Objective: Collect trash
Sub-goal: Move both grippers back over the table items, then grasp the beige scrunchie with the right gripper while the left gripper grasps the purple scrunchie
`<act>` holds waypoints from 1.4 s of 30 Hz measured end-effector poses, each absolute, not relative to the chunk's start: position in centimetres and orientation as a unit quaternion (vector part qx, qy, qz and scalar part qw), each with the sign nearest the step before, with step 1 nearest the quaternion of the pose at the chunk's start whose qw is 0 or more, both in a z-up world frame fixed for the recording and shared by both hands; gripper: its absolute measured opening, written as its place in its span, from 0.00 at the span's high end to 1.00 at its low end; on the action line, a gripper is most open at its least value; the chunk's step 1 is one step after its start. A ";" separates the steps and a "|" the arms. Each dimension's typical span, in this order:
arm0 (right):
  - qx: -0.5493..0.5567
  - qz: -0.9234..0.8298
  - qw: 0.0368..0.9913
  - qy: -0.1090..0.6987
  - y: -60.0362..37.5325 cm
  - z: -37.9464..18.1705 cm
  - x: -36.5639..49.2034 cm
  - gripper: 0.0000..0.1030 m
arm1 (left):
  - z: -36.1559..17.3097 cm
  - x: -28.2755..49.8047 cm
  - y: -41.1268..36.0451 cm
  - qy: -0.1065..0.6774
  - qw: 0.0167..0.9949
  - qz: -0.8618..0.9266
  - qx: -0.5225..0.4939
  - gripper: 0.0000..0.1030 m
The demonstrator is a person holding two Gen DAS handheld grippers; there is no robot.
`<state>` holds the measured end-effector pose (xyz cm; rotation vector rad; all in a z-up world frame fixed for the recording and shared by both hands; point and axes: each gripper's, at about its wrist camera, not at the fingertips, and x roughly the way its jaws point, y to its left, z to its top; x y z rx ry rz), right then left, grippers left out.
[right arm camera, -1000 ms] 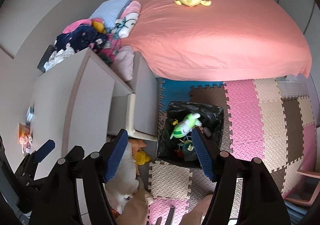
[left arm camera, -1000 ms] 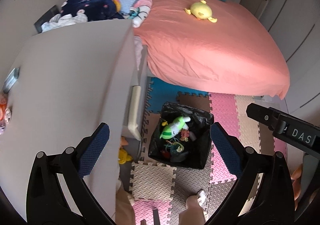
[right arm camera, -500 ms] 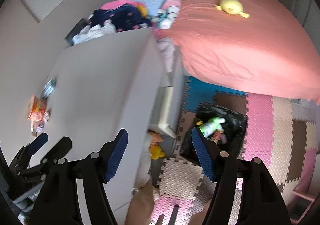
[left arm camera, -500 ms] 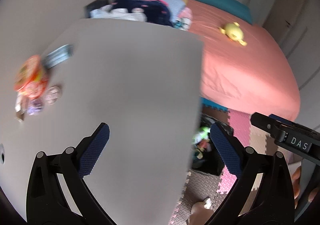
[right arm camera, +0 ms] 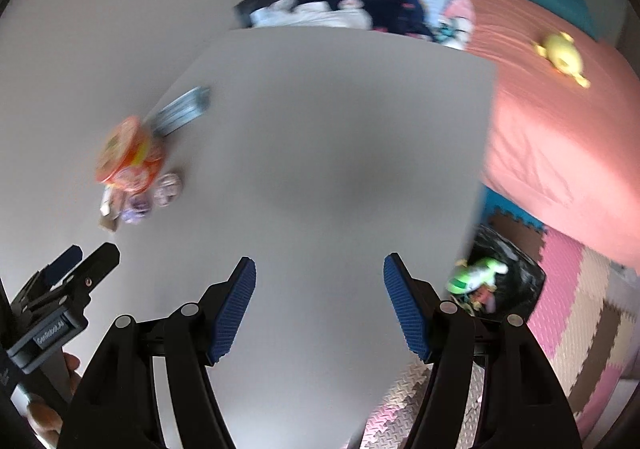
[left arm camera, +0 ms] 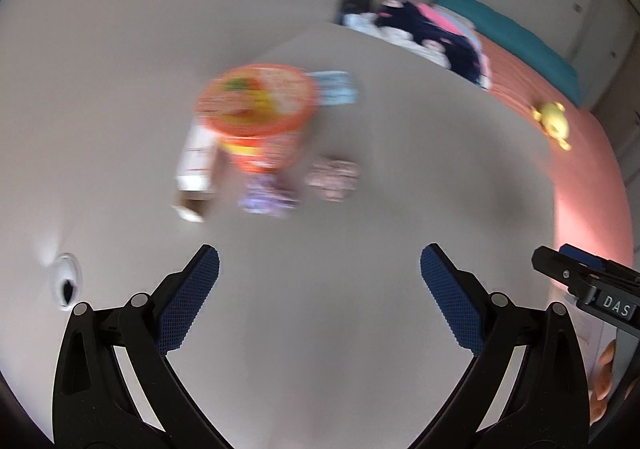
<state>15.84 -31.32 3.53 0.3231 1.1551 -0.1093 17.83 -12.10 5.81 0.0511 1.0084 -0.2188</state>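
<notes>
The tabletop (left arm camera: pixel 360 289) looked smooth and matt grey. The left hand-held gripper (left arm camera: pixel 320 301) was matt black plastic, its pads (left arm camera: pixel 188 301) blue with a fine rough grid. The noodle cup (left arm camera: pixel 256 117) seemed glossy. The floor mat (right arm camera: pixel 560 297) was textured foam, the bed (right arm camera: pixel 560 137) cloth.

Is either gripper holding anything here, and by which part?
Nothing is held. The left gripper and right gripper are both open and empty above the white tabletop.

Orange noodle cup (left arm camera: pixel 256 117) upright on the grey desk (left arm camera: pixel 360 249), blurred, white carton (left arm camera: pixel 195 159) lying at its left, two small crumpled wrappers (left arm camera: pixel 266 195) in front, pale blue packet (left arm camera: pixel 334 87) behind, black-lined bin (right arm camera: pixel 508 281) on the floor holding toys
</notes>
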 end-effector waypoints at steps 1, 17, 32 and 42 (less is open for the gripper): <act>0.149 -0.039 0.823 0.546 -30.1 3.3 16.7 0.34 | 5.8 18.2 -11.2 0.482 0.871 -0.097 0.022 0.05; 0.102 0.045 0.810 0.575 -19.1 0.1 26.6 0.36 | 4.2 23.9 -3.7 0.501 0.863 -0.055 -0.014 0.05; 0.061 0.042 0.805 0.588 -18.0 -1.3 27.9 0.89 | 4.0 24.9 -5.2 0.511 0.857 -0.069 -0.009 0.05; 0.099 0.009 0.813 0.574 -24.4 -0.3 24.9 0.94 | 3.6 24.2 -10.5 0.527 0.845 -0.092 0.004 0.38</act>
